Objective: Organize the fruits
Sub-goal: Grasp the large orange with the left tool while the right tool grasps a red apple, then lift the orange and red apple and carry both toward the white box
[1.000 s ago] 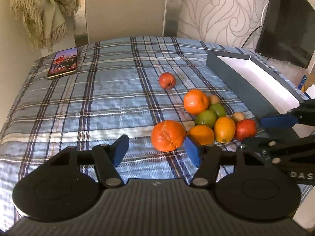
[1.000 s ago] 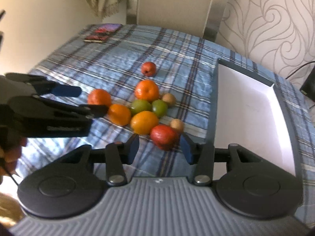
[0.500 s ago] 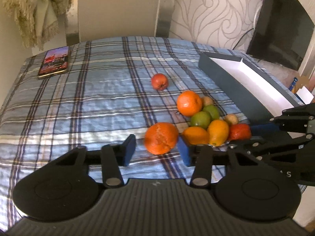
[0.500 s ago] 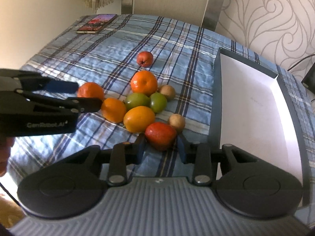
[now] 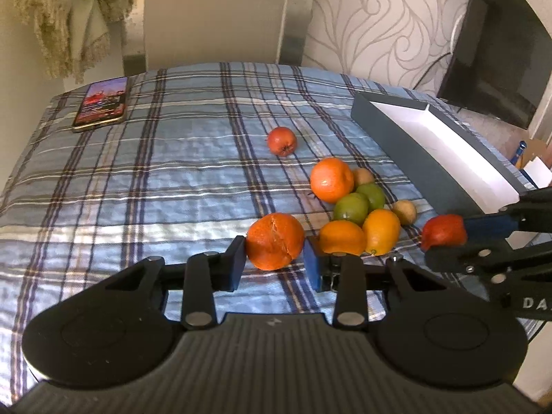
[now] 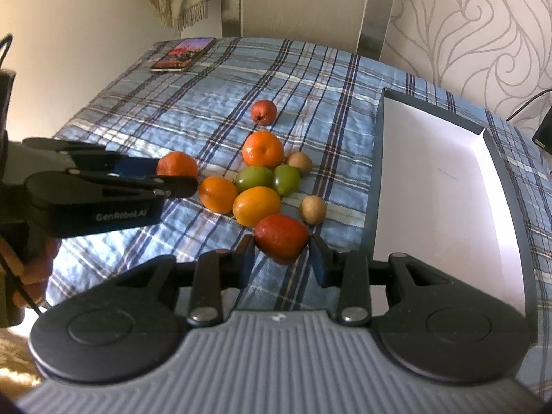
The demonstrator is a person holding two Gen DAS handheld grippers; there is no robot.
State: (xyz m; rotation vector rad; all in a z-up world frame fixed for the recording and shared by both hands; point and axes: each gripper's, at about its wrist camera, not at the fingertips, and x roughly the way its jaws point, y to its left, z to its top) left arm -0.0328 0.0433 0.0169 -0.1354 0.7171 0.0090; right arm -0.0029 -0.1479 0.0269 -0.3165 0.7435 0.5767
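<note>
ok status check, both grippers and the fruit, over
Left gripper shut on cracked orange. Right gripper shut on red fruit. Box empty, beside right gripper. Seven fruits loose on cloth, path clear.

Bench cover (image 5: 145, 179) was woven plaid cloth, matt, slightly puckered. Left gripper (image 5: 274, 264) body: matt black plastic, ribbed housing, bare metal rivets; pads (image 5: 312, 265) matt blue, rubbery-looking. Right gripper (image 6: 281, 257) same, with a grey ribbed shell. Scarred orange (image 5: 275, 241) had rough, dull, cracked peel; mandarin (image 5: 332, 179) was glossier with a highlight. Limes (image 6: 253, 176) were smooth, waxy. Red fruit (image 6: 281, 238) was smooth, semi-gloss. Box (image 6: 445, 186): matt white card inside, dark matt outside. Phone (image 5: 101, 103) had a glossy glass screen. Throw (image 5: 69, 10) was coarse fringed fabric. Wallpaper (image 5: 390, 20) was matt, embossed swirls.
</note>
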